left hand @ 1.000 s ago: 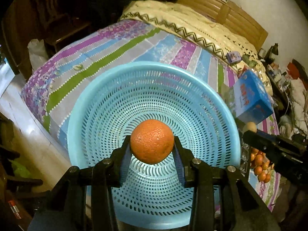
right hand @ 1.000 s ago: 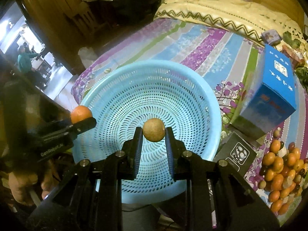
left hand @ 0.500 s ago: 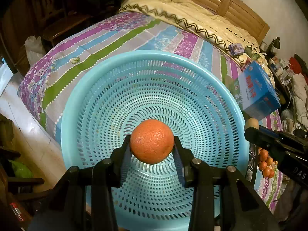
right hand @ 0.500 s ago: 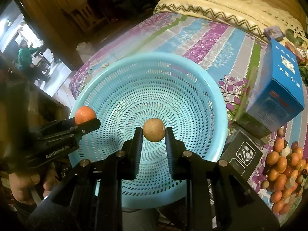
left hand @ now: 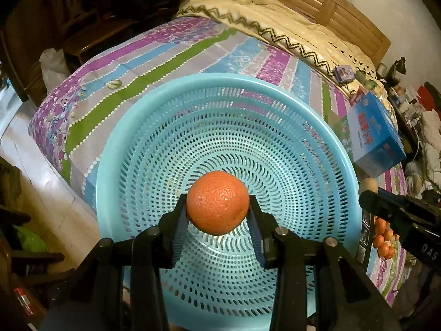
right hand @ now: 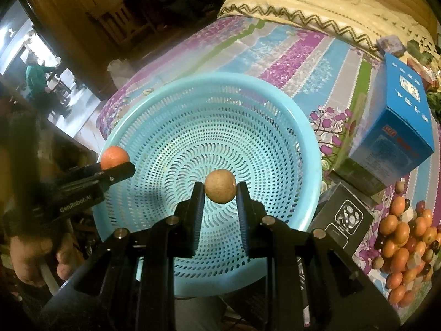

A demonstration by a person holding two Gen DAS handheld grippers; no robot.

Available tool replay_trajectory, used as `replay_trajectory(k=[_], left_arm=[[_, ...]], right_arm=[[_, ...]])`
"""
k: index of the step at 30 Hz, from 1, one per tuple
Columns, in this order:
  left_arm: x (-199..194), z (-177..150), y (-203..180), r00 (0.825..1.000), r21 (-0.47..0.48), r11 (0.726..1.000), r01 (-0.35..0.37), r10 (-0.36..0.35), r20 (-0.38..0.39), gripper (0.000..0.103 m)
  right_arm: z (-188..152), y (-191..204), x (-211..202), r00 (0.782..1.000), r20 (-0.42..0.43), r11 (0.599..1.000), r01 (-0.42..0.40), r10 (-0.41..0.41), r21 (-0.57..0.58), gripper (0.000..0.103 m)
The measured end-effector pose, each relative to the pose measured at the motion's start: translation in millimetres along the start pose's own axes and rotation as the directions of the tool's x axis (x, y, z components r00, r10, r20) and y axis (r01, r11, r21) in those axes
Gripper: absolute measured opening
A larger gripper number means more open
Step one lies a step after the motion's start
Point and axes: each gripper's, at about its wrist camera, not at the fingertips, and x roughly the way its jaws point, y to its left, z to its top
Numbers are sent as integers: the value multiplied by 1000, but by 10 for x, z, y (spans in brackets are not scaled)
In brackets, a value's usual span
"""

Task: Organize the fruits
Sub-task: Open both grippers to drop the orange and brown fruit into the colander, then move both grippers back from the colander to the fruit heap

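A light blue perforated basket (left hand: 143,138) (right hand: 308,149) lies on the striped bedspread and holds no fruit. My left gripper (left hand: 217,207) is shut on an orange (left hand: 217,202) and holds it above the basket's middle; it also shows at the left of the right wrist view (right hand: 115,165) over the basket's left rim. My right gripper (right hand: 220,190) is shut on a small brown round fruit (right hand: 220,189) above the basket; it shows at the right of the left wrist view (left hand: 369,195). A pile of small orange and dark fruits (right hand: 405,245) lies right of the basket.
A blue carton (right hand: 397,127) (left hand: 374,132) and a black box (right hand: 344,218) stand on the bed right of the basket, between it and the fruit pile. The bed's left edge drops to the floor (left hand: 41,193). A cream blanket (left hand: 275,24) lies at the far end.
Both grippers have moved forward over the basket with their fruits still held; the basket looks larger and nearer in both views.
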Motion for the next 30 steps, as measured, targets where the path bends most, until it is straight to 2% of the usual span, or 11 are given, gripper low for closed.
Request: replay_trajectory(k=[13,21,22,24,25,26,27,28,30], left_arm=[[83,-27,-49,1000,19,1000,-9,10,-20,42],[224,-62,-56,998,25,1000,-17,18,-61,42],[243,-68,-50,998,24,1000,-19,21,-67,42],[268,-75,-46,997,24,999,-22,23,-73,48],[271,-77,-41,997,24,999,-22,23,-69,55],[265,-76,-37,998,22,1000,-20,22,-62,57],[261,-71,-30,998,18,1000,-20,21,-58,57],[250,-63,-15,999,8,1000,-17,17,-48,57],[187,-57,5,1000,-19,1000,1,-1,-5,57]], right_arm=[[-12,-25,69,1000,-15,1000,-10,10,-6,25],[-38,-20,121,999,-34,1000,-21,20,-21,26],[-38,-24,128,999,-36,1000,-24,23,-19,29],[-35,-26,139,999,-33,999,-32,32,-15,54],[-35,-26,129,999,-25,999,-31,30,-18,69],[-40,-21,112,999,-18,999,-30,29,-21,72],[-37,-18,73,999,-1,999,-36,36,-23,72],[-27,-31,-34,998,42,999,-50,51,-21,72],[12,-130,-390,983,180,999,-39,40,-9,72]])
